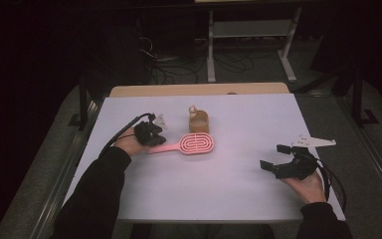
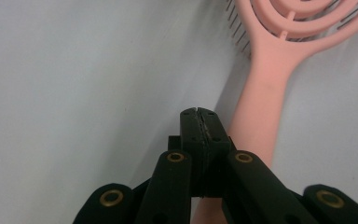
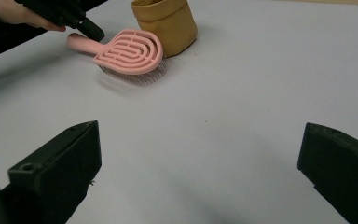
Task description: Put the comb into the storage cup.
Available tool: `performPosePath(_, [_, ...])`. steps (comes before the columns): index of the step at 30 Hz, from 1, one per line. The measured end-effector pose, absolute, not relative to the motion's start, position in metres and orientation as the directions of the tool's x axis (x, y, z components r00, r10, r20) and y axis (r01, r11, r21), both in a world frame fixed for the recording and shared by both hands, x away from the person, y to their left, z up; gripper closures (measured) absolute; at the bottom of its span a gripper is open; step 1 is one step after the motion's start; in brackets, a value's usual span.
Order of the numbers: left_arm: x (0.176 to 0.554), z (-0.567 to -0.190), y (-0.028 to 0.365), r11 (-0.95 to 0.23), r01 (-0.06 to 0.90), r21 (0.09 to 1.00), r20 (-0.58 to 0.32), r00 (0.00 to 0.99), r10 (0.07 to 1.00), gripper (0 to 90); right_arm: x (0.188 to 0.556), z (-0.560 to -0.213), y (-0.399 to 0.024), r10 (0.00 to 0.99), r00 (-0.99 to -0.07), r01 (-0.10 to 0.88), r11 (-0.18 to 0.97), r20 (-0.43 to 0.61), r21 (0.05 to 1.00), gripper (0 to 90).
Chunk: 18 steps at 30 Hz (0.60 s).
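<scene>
White surface (image 1: 189, 189), pink hairbrush (image 1: 191, 144) beside a tan pouch (image 1: 199, 121).
Left gripper (image 2: 199, 112) pressed together over the brush handle, pinching nothing; right gripper (image 1: 272, 158) spread wide, well apart.

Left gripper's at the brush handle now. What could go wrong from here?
1. The left gripper is shut beside the pink brush handle, not around it, so lifting now would likely leave the brush behind.
2. The brush head lies close to the tan pouch; a sideways push could knock it.
</scene>
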<state>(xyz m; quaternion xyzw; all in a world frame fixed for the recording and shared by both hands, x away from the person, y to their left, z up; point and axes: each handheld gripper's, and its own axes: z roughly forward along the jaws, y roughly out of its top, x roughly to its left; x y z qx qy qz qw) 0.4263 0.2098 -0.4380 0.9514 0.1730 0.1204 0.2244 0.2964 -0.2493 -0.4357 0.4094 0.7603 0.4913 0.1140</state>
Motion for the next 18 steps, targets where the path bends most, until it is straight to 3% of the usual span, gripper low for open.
performPosePath(18, [0.421,-0.428,0.235,-0.833,0.297,0.467,0.142,0.904,0.403,88.6,0.297,-0.436,-0.249,0.734,-0.639,0.513,0.184,0.229,0.839,0.0])
